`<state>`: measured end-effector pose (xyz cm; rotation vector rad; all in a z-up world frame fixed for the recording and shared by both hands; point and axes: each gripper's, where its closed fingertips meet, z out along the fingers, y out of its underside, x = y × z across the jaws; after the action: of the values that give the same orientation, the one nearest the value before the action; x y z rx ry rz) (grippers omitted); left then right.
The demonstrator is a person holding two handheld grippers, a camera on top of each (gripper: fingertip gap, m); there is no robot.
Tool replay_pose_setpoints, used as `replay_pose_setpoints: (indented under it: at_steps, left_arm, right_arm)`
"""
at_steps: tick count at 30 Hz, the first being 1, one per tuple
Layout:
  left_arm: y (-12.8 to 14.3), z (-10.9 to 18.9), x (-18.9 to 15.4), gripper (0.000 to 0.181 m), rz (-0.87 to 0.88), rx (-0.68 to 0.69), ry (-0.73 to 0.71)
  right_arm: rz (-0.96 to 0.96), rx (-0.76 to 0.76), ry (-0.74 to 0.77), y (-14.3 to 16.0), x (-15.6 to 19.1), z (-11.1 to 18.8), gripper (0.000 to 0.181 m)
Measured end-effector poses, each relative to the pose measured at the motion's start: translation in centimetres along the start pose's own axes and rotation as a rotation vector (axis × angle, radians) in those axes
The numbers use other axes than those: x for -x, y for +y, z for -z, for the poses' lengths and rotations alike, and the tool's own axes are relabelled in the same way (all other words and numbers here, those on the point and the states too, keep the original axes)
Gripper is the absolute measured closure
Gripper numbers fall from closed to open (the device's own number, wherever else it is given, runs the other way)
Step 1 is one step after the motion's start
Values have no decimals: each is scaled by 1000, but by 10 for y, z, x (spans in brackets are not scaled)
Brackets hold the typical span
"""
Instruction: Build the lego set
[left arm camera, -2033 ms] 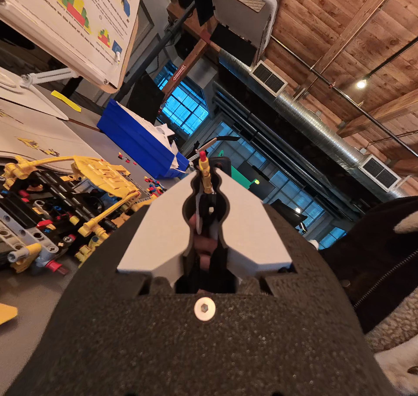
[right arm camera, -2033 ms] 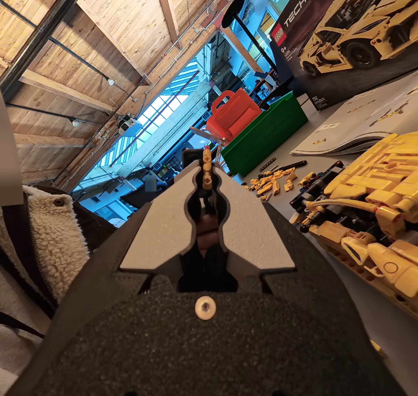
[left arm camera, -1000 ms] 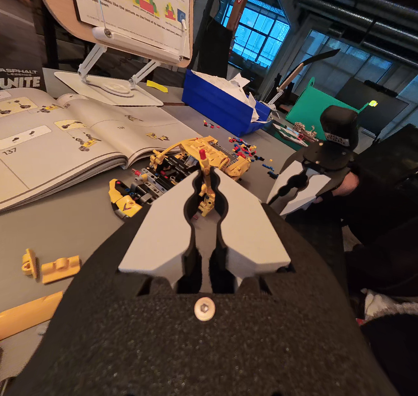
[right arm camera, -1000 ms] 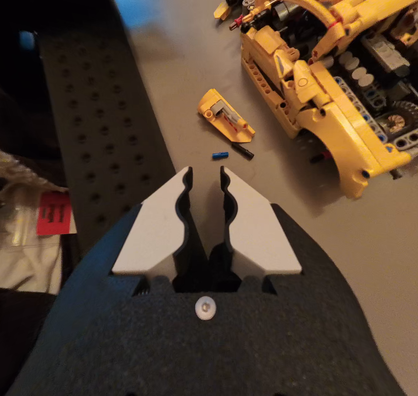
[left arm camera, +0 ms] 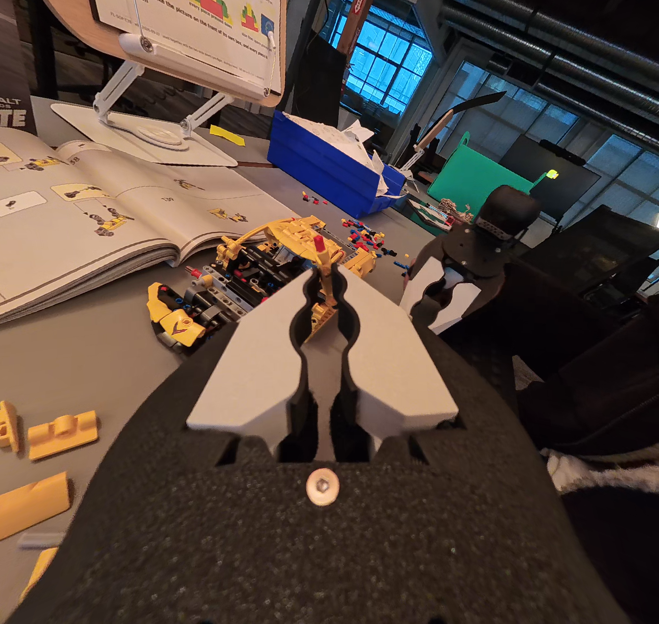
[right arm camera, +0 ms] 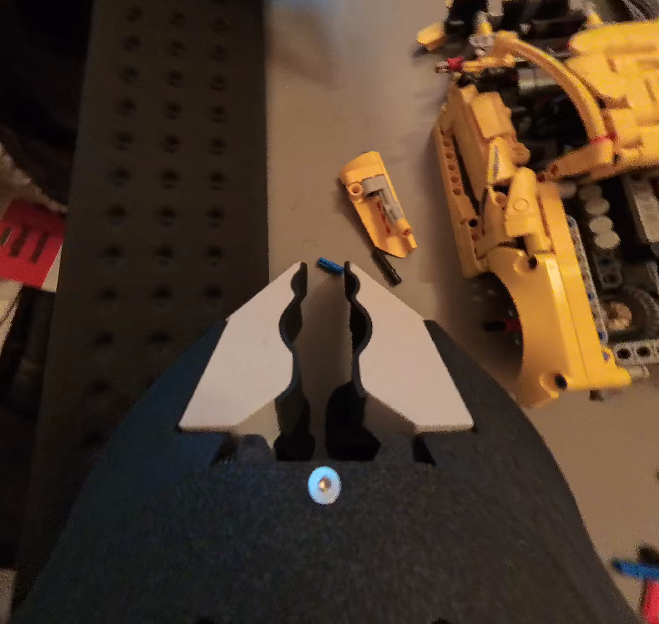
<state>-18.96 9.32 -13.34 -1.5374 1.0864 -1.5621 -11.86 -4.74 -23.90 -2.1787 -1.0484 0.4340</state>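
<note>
My left gripper (left arm camera: pixel 323 272) is shut on a thin yellow piece with a red tip (left arm camera: pixel 322 254) and holds it above the table. Behind it lies the half-built yellow and black car (left arm camera: pixel 271 268). My right gripper (right arm camera: pixel 325 269) is open and empty, low over the grey table, with a small blue pin (right arm camera: pixel 328 264) just ahead of its fingertips. It also shows in the left wrist view (left arm camera: pixel 440 295). A black pin (right arm camera: pixel 386 267) and a yellow panel piece with a grey connector (right arm camera: pixel 381 204) lie beside the blue pin. The car (right arm camera: pixel 535 215) fills the right side.
An open instruction book (left arm camera: pixel 107 215) lies at the left. A tilted board on a white stand (left arm camera: pixel 149 136) and a blue bin (left arm camera: pixel 328 172) stand behind. Loose yellow pieces (left arm camera: pixel 60 432) lie near left, small pins (left arm camera: pixel 363 236) beyond the car. A dark perforated strip (right arm camera: pixel 171 179) runs along the table edge. Tip to tip, the grippers are about 20 centimetres apart.
Both grippers swung down from pointing at the ceiling. The right one let go of the yellow piece and opened, then moved closer to the blue pin. The left still holds the piece.
</note>
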Motion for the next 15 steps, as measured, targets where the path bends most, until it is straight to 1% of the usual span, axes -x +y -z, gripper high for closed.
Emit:
replay_pose_setpoints:
  at_steps: [1,3,5,7,9,12,15]
  left_arm:
    - [1,0,0,175,-2,3,1]
    - [2,-1,-1,175,-6,9,5]
    - [2,-2,-2,175,-14,13,6]
    - [3,-2,-4,175,-18,17,14]
    - [3,-3,-4,175,-17,18,19]
    - [3,-3,-4,175,-11,19,22]
    - [3,-3,-4,175,-6,18,25]
  right_arm:
    - [44,-12,-37,0,3,-2,160]
    - [141,-41,-56,-1,1,-5,158]
    - [178,-35,-92,0,1,-7,160]
    - [192,-37,-123,0,0,-8,160]
    - [207,-54,-120,-2,-6,-7,160]
    - [177,-62,-138,-8,-8,-7,161]
    - [147,-18,-87,-7,-12,-7,164]
